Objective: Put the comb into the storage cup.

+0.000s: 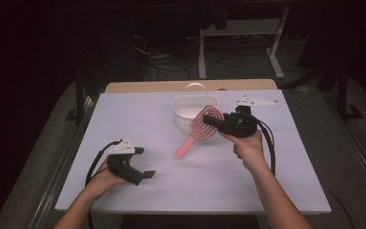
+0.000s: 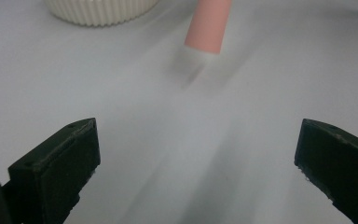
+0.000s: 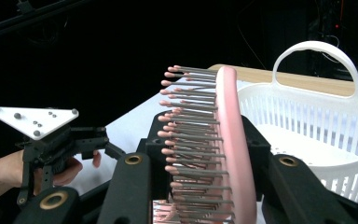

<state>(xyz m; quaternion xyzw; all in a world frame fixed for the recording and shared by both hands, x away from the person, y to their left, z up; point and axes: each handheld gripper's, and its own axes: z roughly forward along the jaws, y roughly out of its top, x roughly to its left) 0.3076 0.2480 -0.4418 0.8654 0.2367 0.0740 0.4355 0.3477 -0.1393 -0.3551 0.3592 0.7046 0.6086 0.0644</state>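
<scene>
A pink hairbrush (image 1: 201, 126) hangs above the middle of the white table (image 1: 138, 114). My right gripper (image 1: 214, 120) is shut on its oval head, and the handle slants down to the left. In the right gripper view the brush (image 3: 229, 140) stands on edge between the two jaws of the right gripper (image 3: 205, 135), bristles facing left. My left gripper (image 1: 144, 162) is low over the table's front left and open, with nothing between its jaws. The left gripper view looks past the spread jaws of the left gripper (image 2: 196, 163) to the handle's tip (image 2: 208, 25) farther off.
A white plastic basket (image 1: 189, 110) with a looped handle stands at the back centre, just behind the brush; it also shows as the basket (image 3: 317, 121) and as a ribbed wall (image 2: 100, 9). A wooden edge (image 1: 162, 86) runs behind the table. Dark floor and cables lie beyond.
</scene>
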